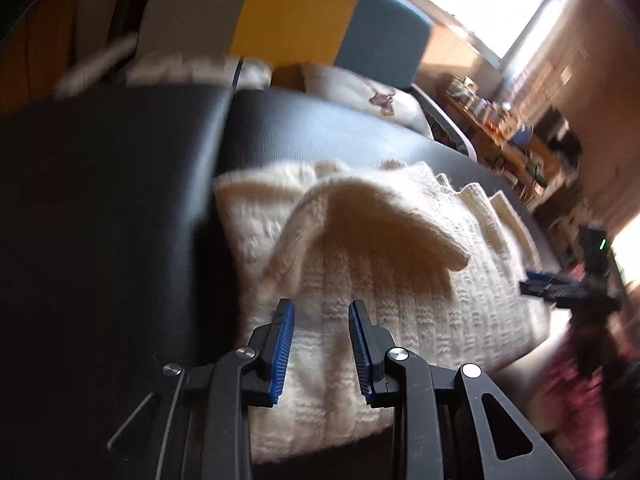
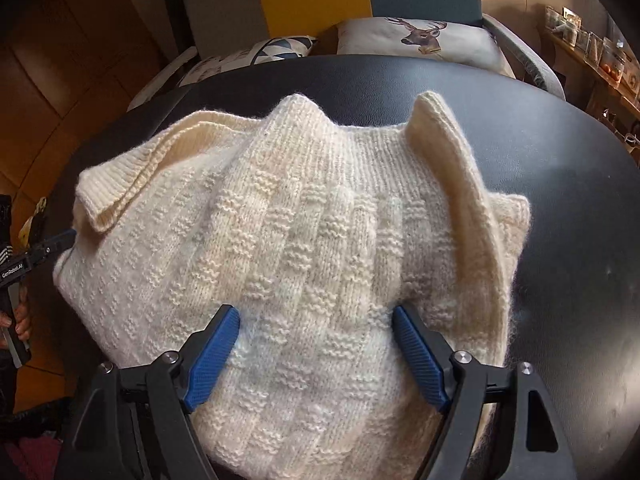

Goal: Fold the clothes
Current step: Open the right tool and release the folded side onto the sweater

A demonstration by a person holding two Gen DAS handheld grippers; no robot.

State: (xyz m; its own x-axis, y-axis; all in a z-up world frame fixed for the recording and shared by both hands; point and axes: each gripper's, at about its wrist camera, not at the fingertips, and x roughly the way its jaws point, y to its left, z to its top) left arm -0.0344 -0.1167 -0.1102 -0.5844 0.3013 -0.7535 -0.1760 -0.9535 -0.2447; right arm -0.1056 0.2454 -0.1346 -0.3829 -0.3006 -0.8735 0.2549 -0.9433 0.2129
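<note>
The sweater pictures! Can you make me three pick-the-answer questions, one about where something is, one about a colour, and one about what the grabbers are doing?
1. Where does the sweater lie?
A. on the black table
B. on the floor
C. on a chair

2. What colour are the gripper pads?
A. red
B. blue
C. green

3. How is the right gripper?
A. shut on a sleeve
B. open, above the knit
C. out of view

Answers: 1 A, black tabletop shows round the cream knit. 2 B, both grippers have blue pads. 3 B, its jaws stand wide apart, pinching nothing. The left gripper is open too.
</note>
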